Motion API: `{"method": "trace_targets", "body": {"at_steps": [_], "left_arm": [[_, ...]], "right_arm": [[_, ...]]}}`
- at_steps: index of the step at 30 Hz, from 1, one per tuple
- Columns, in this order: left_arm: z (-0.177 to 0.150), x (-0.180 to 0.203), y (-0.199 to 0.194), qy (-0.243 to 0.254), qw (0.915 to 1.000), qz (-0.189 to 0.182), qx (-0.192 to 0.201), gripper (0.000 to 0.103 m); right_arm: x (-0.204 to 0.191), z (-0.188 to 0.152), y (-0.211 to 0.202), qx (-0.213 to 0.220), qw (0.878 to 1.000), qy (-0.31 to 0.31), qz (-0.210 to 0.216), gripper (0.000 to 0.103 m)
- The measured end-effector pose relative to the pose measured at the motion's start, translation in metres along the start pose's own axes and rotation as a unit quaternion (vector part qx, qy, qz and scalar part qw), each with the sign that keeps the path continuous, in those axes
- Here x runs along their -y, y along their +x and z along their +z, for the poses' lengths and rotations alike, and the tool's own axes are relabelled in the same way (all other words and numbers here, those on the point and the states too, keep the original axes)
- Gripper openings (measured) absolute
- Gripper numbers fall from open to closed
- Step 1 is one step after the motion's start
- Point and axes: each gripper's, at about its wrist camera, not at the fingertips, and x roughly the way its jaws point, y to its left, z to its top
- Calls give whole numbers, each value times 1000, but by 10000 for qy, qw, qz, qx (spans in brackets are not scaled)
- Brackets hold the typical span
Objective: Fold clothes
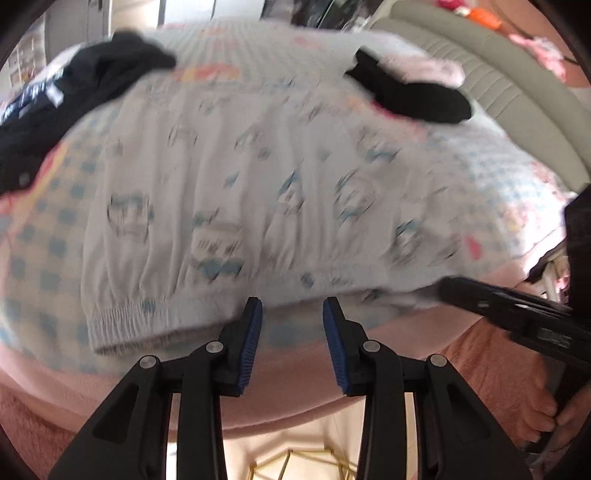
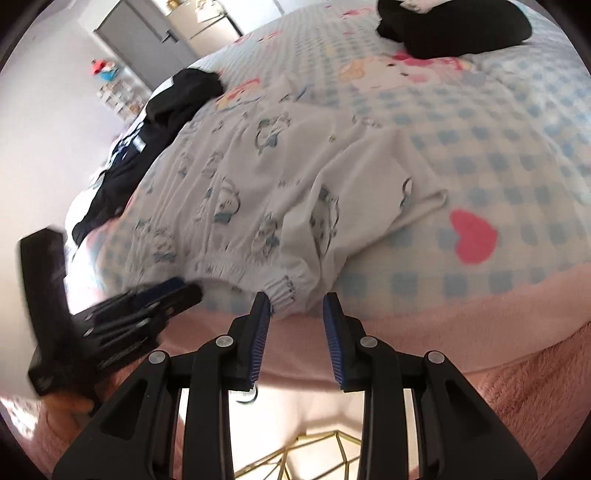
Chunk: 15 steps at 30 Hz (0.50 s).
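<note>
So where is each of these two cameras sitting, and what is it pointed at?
Left wrist view: rides on the left gripper, looking down along its open jaws at the waistband of the printed pyjama trousers on the bed; the right gripper and a hand show at right.
Right wrist view: rides on the right gripper, jaws open at the waistband's other end; the left gripper shows blurred at left.
Shared: the trousers, checked bedspread, black clothes, each other's gripper.
</note>
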Motion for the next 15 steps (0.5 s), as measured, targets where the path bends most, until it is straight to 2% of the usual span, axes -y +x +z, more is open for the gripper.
{"method": "trace_targets", "body": {"at_steps": [2,4,8,11,15], "left_arm": [[7,6,-8,66,9997,-119,224,36],[14,10,-7,37,9993,-235,274,36],[23,23,17,210,9995,-208,92,37],[22,32,39,339,9991,-25,-271,36],[11,34,46,447,9977,115,-504,36]], "right_arm": [[2,1,-2,103,9999,69,59,30],[0,4,-3,212,9996,116,131,30],[1,7,-8,443,9988,191,95,30],[1,13,5,287,9994,156,-134,30],[7,4,33,-299,9990,3,-336,30]]}}
